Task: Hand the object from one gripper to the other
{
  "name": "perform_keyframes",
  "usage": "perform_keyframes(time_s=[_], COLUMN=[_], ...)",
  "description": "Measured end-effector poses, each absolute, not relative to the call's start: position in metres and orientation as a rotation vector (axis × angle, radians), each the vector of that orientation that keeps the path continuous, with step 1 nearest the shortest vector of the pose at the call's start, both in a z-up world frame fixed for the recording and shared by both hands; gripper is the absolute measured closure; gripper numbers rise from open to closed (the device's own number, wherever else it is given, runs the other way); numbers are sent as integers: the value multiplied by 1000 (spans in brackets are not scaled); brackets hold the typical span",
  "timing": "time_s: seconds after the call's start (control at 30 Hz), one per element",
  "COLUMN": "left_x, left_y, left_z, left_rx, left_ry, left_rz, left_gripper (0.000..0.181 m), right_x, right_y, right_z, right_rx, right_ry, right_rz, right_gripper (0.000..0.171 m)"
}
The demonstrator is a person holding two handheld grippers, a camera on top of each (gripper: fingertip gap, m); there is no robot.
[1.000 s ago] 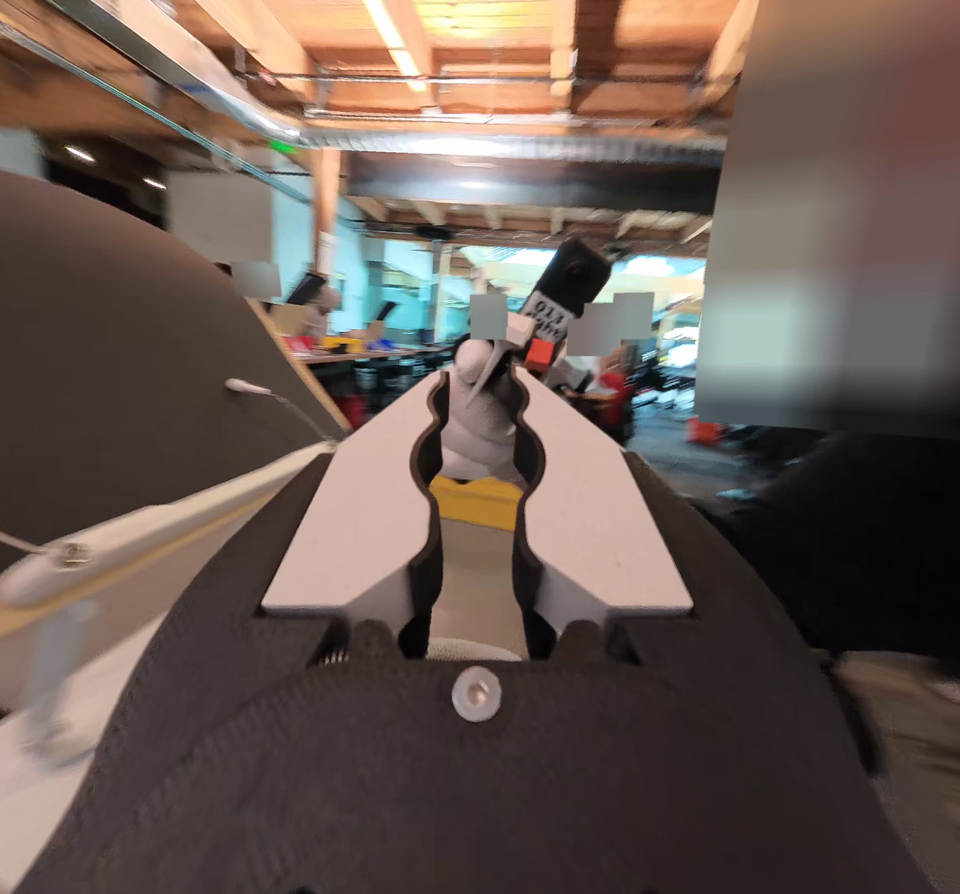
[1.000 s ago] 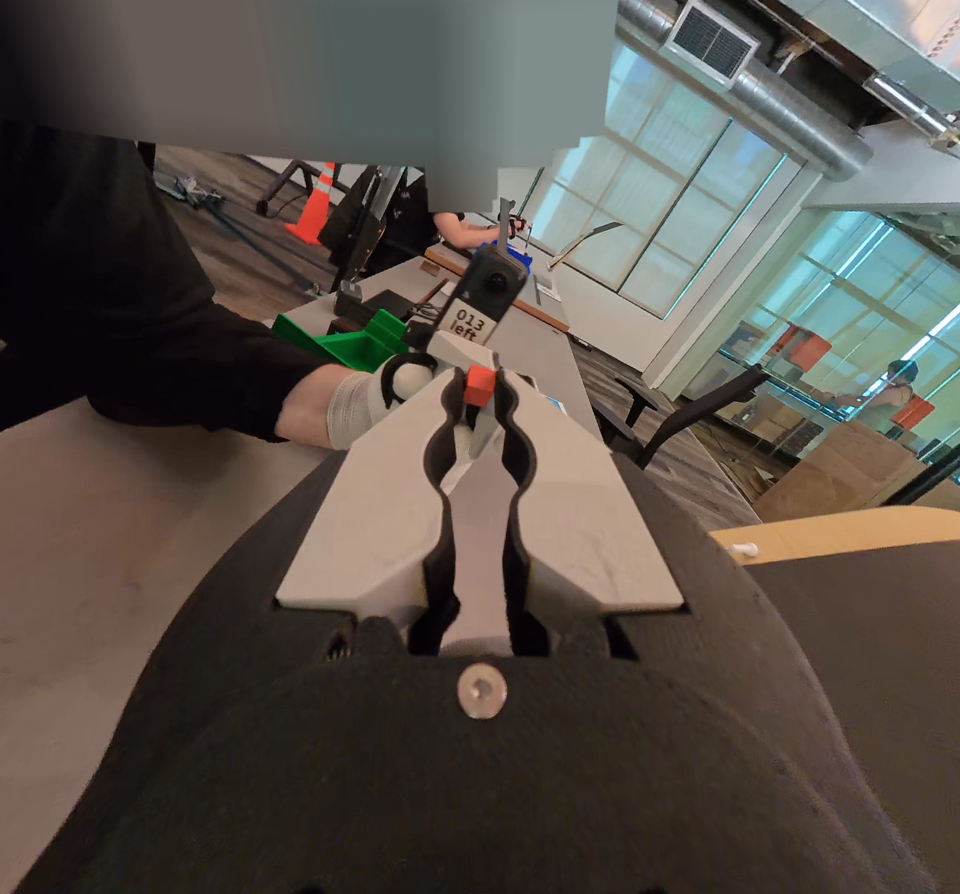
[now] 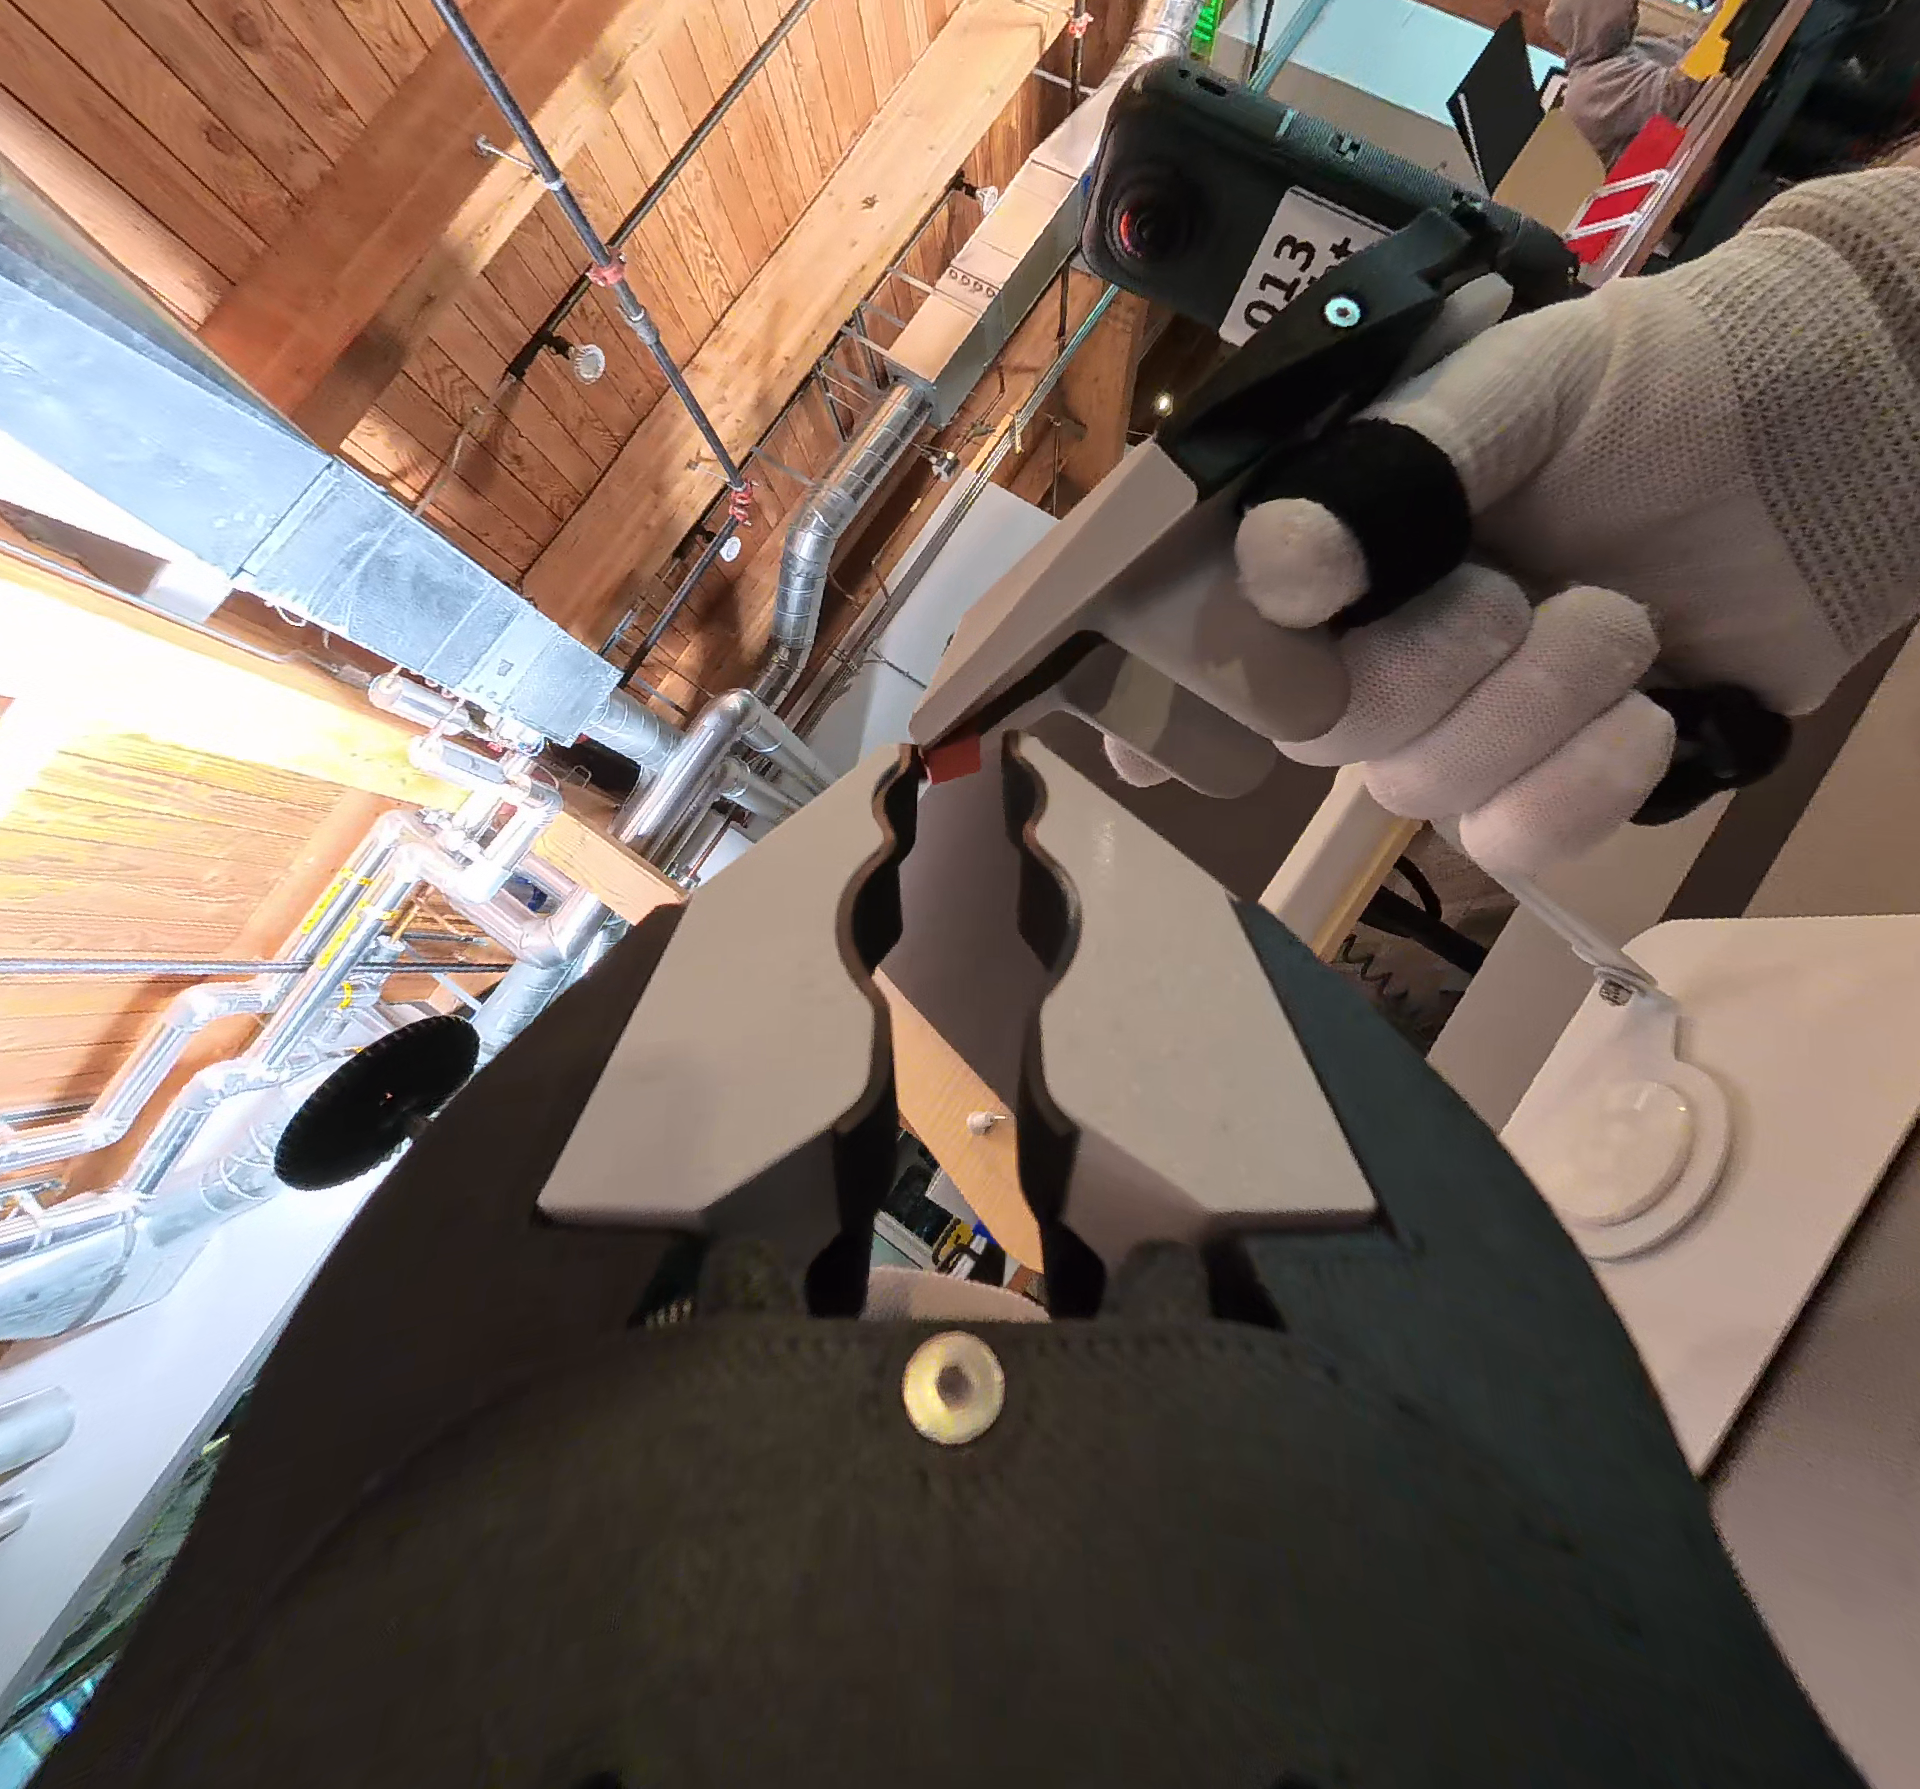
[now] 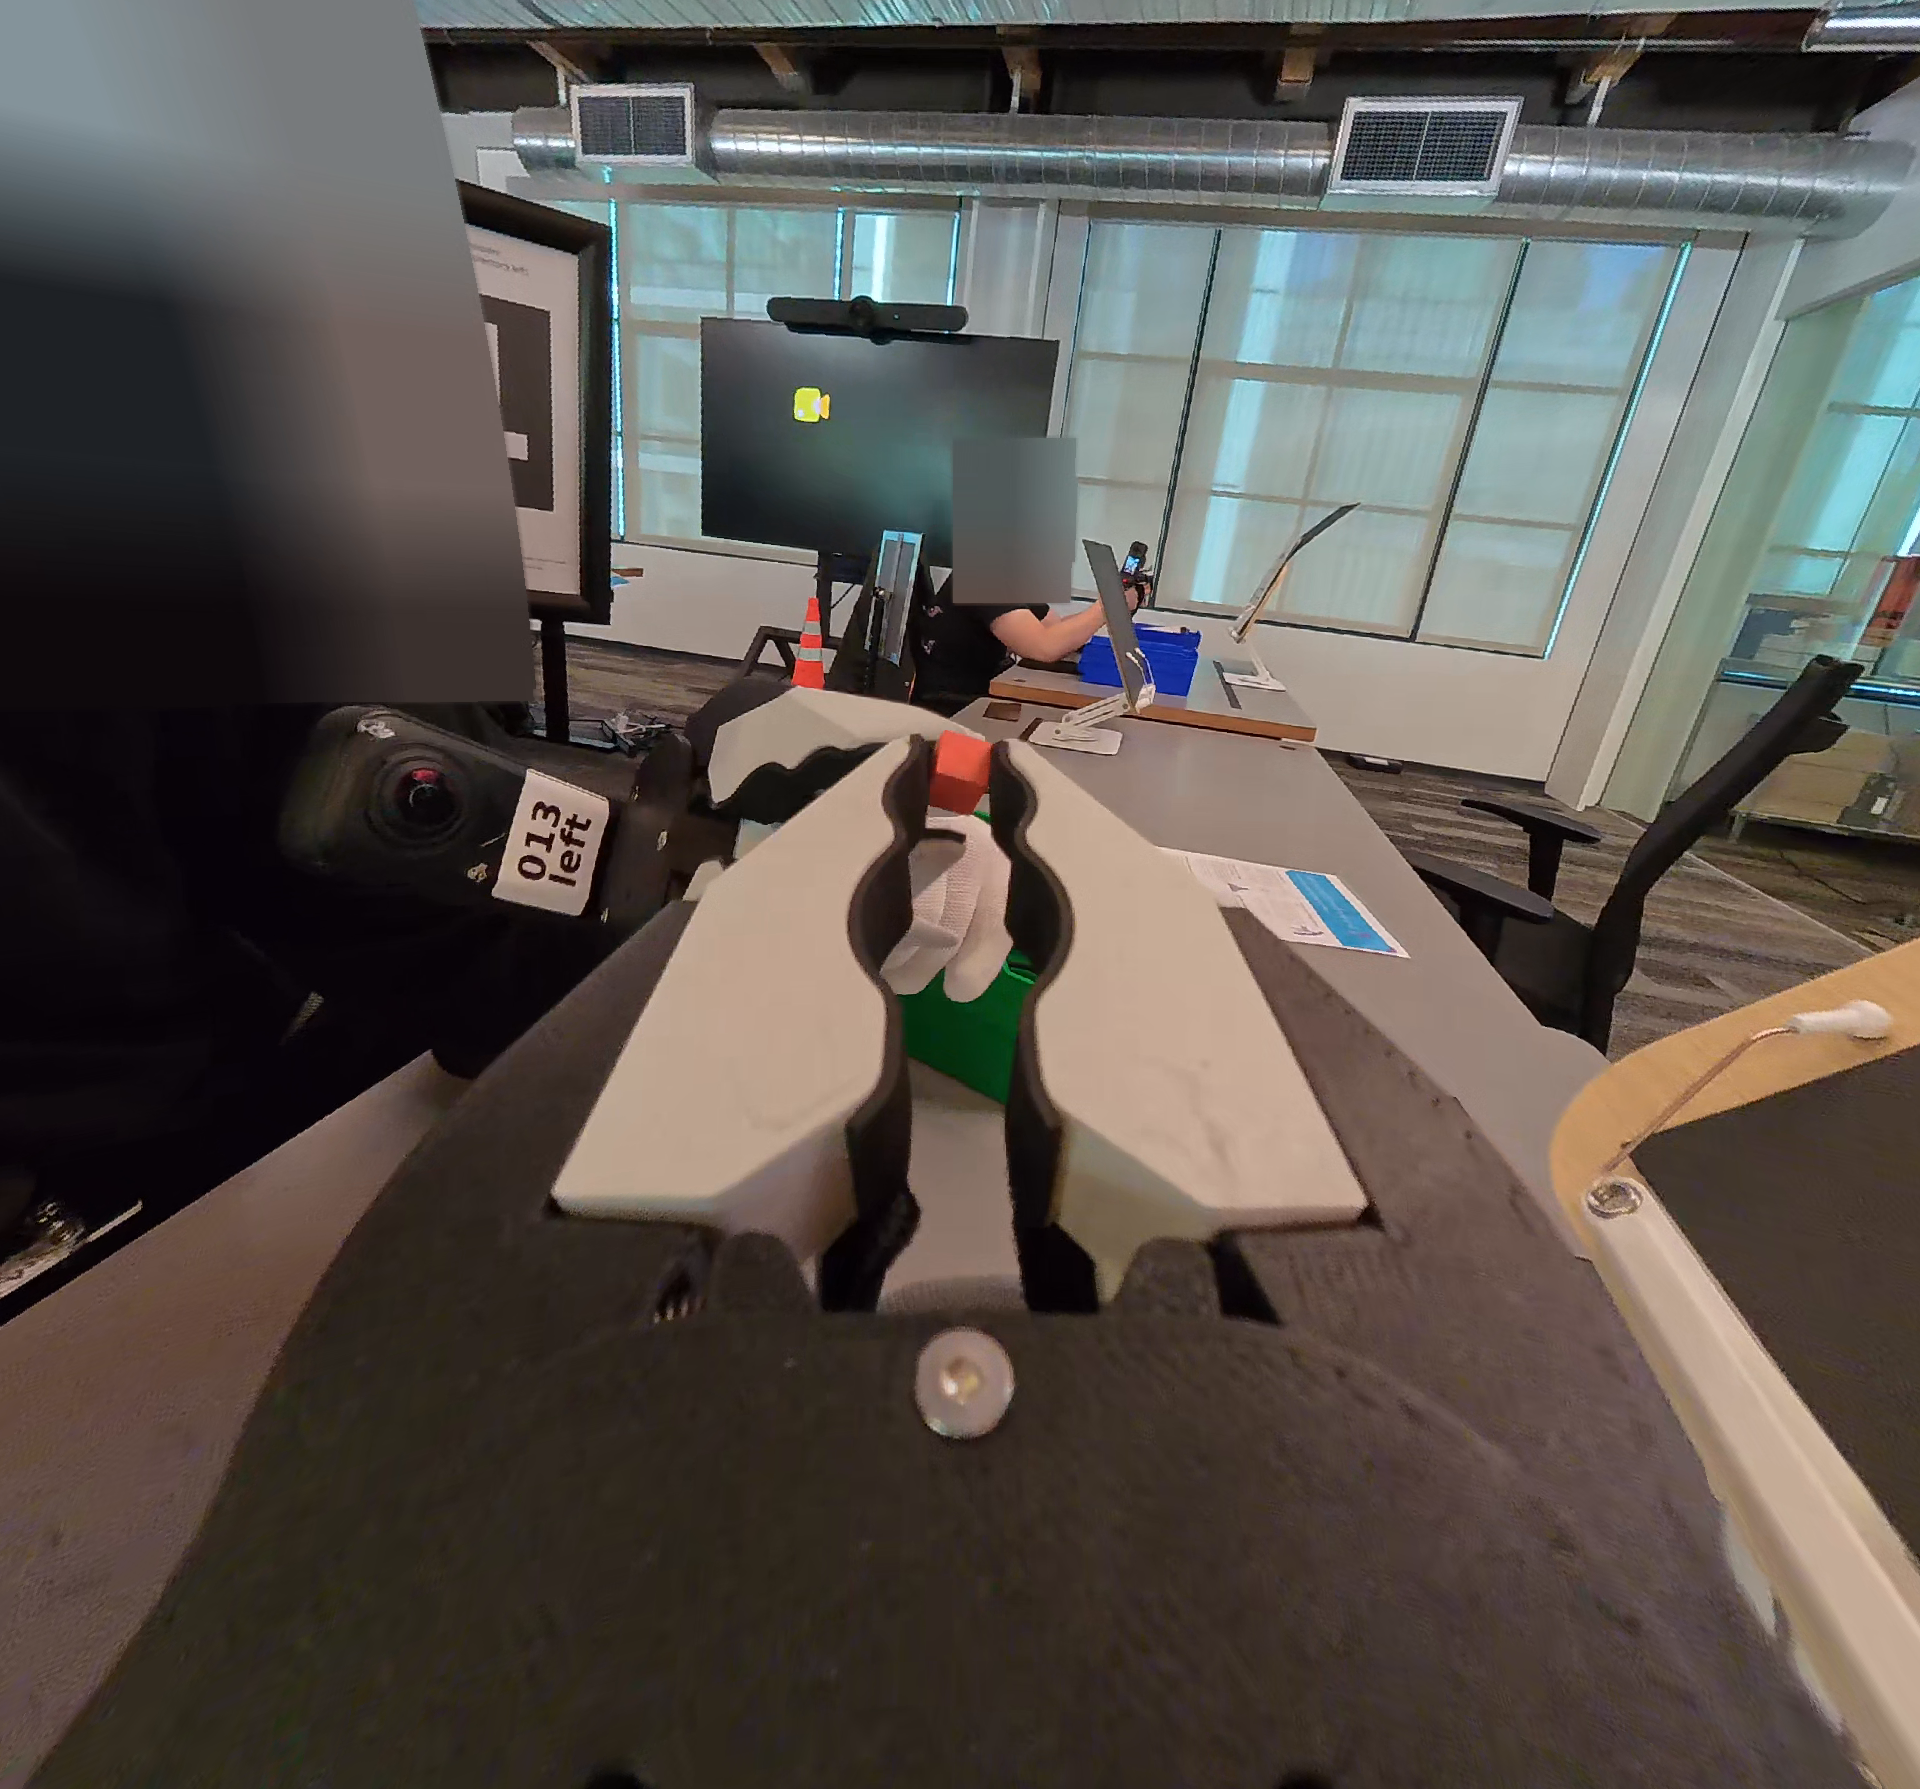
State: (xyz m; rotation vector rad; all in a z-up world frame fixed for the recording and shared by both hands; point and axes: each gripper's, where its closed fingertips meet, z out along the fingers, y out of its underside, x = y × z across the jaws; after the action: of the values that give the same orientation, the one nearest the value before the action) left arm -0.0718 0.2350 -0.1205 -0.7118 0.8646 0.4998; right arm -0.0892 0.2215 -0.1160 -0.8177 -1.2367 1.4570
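A small red cube [image 4: 958, 771] sits pinched between the tips of my right gripper [image 4: 958, 752], held in the air above the table. In the left wrist view the right gripper [image 3: 932, 745] comes in from the upper right in a white-gloved hand [image 3: 1558, 596], with the cube [image 3: 951, 763] at its tip. My left gripper [image 3: 956, 760] is open, and its tips stand on either side of the cube. The cube lies close to the left pad, with a small gap to the right pad. In the right wrist view the left gripper's white finger [image 4: 790, 726] reaches the cube from the left.
Below are a grey table [image 4: 1247, 804], a green bin [image 4: 966, 1033] and a paper sheet [image 4: 1299, 898]. A black office chair [image 4: 1621, 866] stands to the right. A person sits at a far desk with a blue bin [image 4: 1143, 664]. A white mount plate [image 3: 1662, 1116] is at the right. Less than 4 cm separates the two grippers' tips.
The two grippers have come together and both have turned. The right gripper still holds the cube, which now sits between the left gripper's tips instead of well beyond them.
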Motion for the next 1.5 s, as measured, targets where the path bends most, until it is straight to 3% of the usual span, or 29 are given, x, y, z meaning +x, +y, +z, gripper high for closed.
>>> perform_keyframes(time_s=[0.4, 0.5, 0.67, 0.93, 1.5], left_x=[-72, -74, -68, -69, -66], left_y=[230, 231, 226, 181, 173], left_z=[-118, -119, -128, -132, -144], left_rx=[-708, -728, -893, -1029, -1043], left_ry=[871, 892, 1018, 1239, 1320], left_rz=[501, 475, 51, -594, -610], left_gripper=[173, 173, 173, 173, 173], right_x=[-88, -85, -67, -57, -77], right_y=[219, 220, 221, 191, 172], right_z=[-114, -109, -101, -127, -143], right_rx=[-810, -805, -786, -786, -781], right_ry=[-1231, -1203, -1236, -1590, -1714], right_rz=[1488, 1508, 1379, 949, 958], right_gripper=[162, 151, 145, 149, 162])
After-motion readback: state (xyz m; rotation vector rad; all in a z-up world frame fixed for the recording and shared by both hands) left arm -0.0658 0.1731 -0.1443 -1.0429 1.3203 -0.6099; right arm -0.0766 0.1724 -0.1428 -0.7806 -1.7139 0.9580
